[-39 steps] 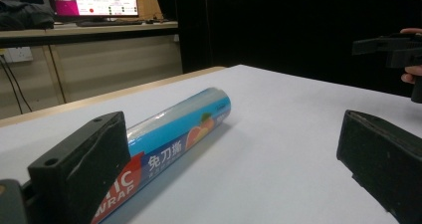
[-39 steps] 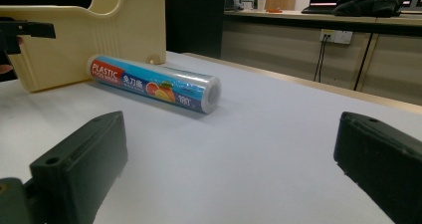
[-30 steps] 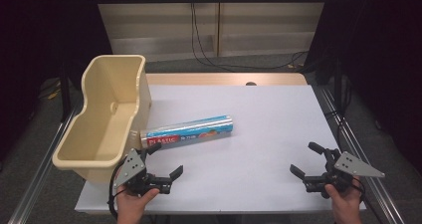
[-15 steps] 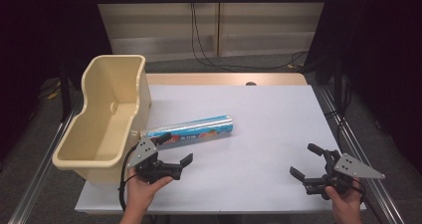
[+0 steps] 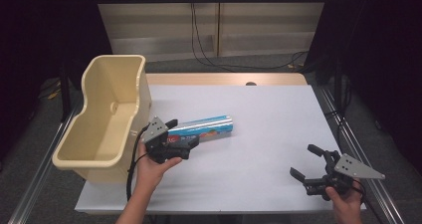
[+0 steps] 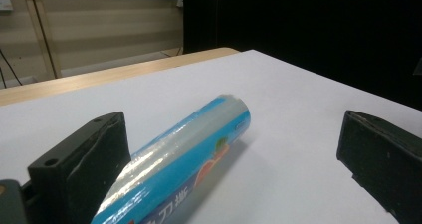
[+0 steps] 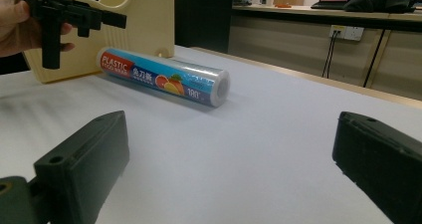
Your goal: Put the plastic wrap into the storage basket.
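Note:
A blue roll of plastic food wrap (image 5: 205, 127) lies on its side on the white table (image 5: 259, 114), just right of a cream plastic bin (image 5: 107, 114). My left gripper (image 5: 181, 133) hangs open over the roll's left end, one jaw on each side. In the left gripper view the roll (image 6: 184, 159) runs up between the jaws, close to the left one. My right gripper (image 5: 307, 164) stands open near the table's front right corner, with nothing between its jaws. In the right gripper view the roll (image 7: 164, 77) lies ahead, with the left gripper (image 7: 107, 20) above its far end.
The cream bin (image 7: 134, 20) stands open-topped at the table's left edge. A wooden strip (image 5: 224, 78) borders the table's far side. Cables (image 5: 199, 40) hang down the wall behind. Metal rails (image 5: 348, 134) run along both sides.
My left gripper has moved forward and right from the front left of the table to the roll's left end, staying open. The right gripper has barely moved.

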Motion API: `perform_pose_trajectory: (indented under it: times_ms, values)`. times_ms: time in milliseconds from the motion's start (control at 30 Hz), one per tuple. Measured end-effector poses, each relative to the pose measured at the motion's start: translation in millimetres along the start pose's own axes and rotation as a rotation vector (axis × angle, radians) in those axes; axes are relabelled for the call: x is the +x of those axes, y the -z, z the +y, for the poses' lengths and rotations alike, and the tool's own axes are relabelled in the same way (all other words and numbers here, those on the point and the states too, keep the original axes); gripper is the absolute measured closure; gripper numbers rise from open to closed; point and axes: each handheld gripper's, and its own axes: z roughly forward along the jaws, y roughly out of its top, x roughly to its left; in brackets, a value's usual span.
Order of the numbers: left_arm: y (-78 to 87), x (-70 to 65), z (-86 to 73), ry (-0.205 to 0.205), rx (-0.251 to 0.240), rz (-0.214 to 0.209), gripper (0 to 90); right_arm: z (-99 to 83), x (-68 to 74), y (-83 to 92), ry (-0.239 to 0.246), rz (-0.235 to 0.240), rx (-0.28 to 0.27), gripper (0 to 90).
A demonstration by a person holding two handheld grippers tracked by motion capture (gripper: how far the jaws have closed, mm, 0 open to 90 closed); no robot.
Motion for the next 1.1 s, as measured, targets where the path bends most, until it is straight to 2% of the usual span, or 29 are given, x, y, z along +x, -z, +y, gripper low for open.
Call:
perform_pose_trajectory:
  times_ms: [33, 67, 167, 300, 433, 467, 500, 567, 600, 767, 833, 867, 900, 933, 1100]
  values:
    - [-4.4, 2.6, 1.9, 0.006, 0.027, 0.009, 0.0, 0.1, -0.2, 0.0, -0.005, -0.003, 0.003, 1.0]
    - [-4.4, 2.6, 1.9, 0.006, 0.027, 0.009, 0.0, 0.2, -0.3, 0.0, -0.006, -0.006, 0.003, 1.0]
    - [-11.9, 6.7, 4.9, 0.034, 0.08, 0.015, 0.0, 0.6, -0.5, 0.4, -0.006, -0.005, 0.001, 1.0]
    - [-19.4, 10.5, 9.1, 0.032, 0.145, 0.023, 0.0, 1.0, -0.2, 0.4, -0.002, -0.003, -0.001, 1.0]
    - [-26.0, 14.0, 16.6, 0.017, 0.182, 0.025, 0.2, 1.4, 0.1, 0.1, 0.002, 0.002, 0.002, 1.2]
    - [-29.6, 15.0, 20.7, -0.009, 0.215, 0.025, 0.2, 1.6, 0.3, 0.1, -0.001, 0.002, 0.002, 1.2]
    - [-29.6, 15.0, 20.7, -0.009, 0.215, 0.025, 0.3, 1.7, 0.5, 0.3, -0.002, 0.003, 0.004, 1.2]
    - [-34.1, 16.3, 24.7, -0.023, 0.249, 0.02, 0.6, 1.7, 0.7, 0.3, 0.0, 0.004, 0.004, 1.2]
    - [-37.0, 17.4, 27.1, -0.04, 0.282, 0.023, 0.6, 1.7, 0.8, 0.3, 0.003, 0.004, 0.008, 1.2]
    - [-47.0, 21.3, 33.0, -0.084, 0.374, 0.021, 0.8, 1.6, 0.7, 0.3, 0.006, 0.007, 0.011, 1.3]
    - [-50.9, 23.6, 34.4, -0.096, 0.423, 0.021, 1.6, 1.2, 0.3, 0.1, 0.007, 0.009, 0.015, 1.3]
    - [-55.7, 24.7, 34.6, -0.114, 0.472, 0.019, 1.9, 1.1, 0.3, 0.1, 0.005, 0.01, 0.016, 1.3]
    - [-58.1, 24.9, 34.4, -0.115, 0.498, 0.021, 2.0, 1.1, 0.2, 0.0, 0.005, 0.01, 0.016, 1.3]
    - [-58.1, 24.9, 34.4, -0.115, 0.498, 0.021, 2.2, 1.1, 0.2, -0.1, 0.005, 0.011, 0.017, 1.3]
    - [-71.3, 28.8, 35.0, -0.157, 0.593, 0.019, 1.9, 1.2, 0.5, -0.3, 0.011, 0.017, 0.023, 1.3]
